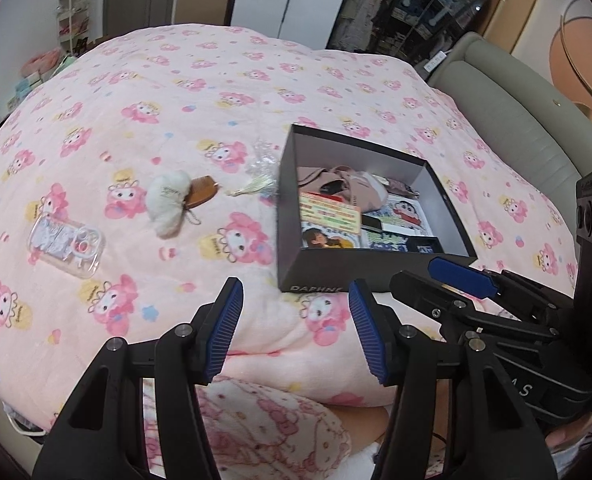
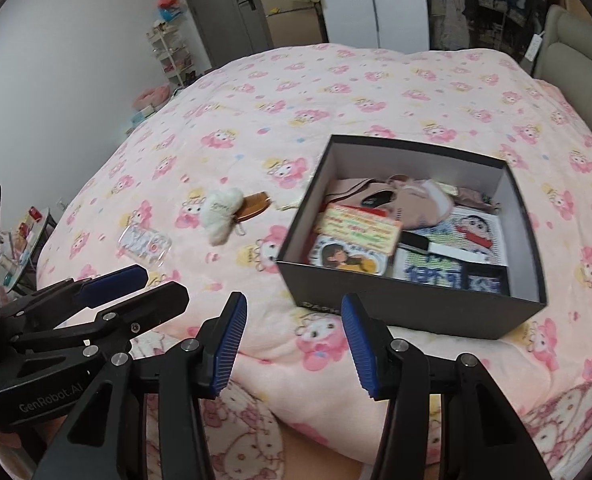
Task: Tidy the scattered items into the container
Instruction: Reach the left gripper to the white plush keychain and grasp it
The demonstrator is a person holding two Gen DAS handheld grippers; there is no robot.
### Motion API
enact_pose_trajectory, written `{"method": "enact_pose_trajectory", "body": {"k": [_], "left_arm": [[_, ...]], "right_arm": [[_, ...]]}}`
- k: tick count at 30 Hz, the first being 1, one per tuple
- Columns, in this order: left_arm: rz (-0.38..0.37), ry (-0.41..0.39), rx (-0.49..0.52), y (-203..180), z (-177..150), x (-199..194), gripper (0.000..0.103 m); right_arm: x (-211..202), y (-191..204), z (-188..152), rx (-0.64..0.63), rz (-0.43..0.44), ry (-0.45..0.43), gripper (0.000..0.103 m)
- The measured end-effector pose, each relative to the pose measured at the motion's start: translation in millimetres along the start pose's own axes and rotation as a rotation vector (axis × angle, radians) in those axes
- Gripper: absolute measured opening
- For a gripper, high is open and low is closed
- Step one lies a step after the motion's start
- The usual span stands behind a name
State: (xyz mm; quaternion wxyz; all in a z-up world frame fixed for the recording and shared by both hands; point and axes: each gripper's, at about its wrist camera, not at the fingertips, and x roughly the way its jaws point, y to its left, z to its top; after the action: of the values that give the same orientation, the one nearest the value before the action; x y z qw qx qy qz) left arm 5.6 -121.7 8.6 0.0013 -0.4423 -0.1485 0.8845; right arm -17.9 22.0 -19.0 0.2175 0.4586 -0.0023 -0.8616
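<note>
A black cardboard box (image 1: 315, 272) (image 2: 415, 312) sits on the pink bed cover, holding cards, a beige pouch and other small things. To its left lie a white plush keychain (image 1: 170, 202) (image 2: 220, 213), a brown wooden comb (image 1: 202, 192) (image 2: 258, 206), a pale tassel charm (image 1: 256, 184) and a clear phone case (image 1: 66, 242) (image 2: 146, 246). My left gripper (image 1: 296, 328) (image 2: 132, 288) hovers open and empty over the cover's near edge, short of the box's front corner. My right gripper (image 2: 292, 344) (image 1: 447, 276) stands open and empty beside it, by the box's near wall.
The pink cartoon-print cover (image 1: 176, 100) (image 2: 375, 92) spreads over the whole bed. A grey padded headboard (image 1: 527, 120) (image 2: 575, 52) runs along the right. A person's legs in pink printed pyjamas (image 1: 264, 428) (image 2: 240, 432) are under the grippers. Shelves and a door stand at the far left.
</note>
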Motion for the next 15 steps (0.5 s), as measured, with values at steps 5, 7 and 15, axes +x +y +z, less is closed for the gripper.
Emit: {"method": "enact_pose_trajectory", "body": {"k": [5,7,15], "left_arm": [[0.006,-0.003,-0.044,24,-4,0,0.056],[0.012,-0.002,-0.062,35,-5,1,0.056],[0.051,0.032,-0.175,81,-14,17,0.056]], "right_arm": [[14,19,4,-0.033,0.005,0.022,0.046],[22,29,6,-0.049,0.009,0.033,0.046],[64,53,9,-0.075,0.041,0.098,0.046]]}}
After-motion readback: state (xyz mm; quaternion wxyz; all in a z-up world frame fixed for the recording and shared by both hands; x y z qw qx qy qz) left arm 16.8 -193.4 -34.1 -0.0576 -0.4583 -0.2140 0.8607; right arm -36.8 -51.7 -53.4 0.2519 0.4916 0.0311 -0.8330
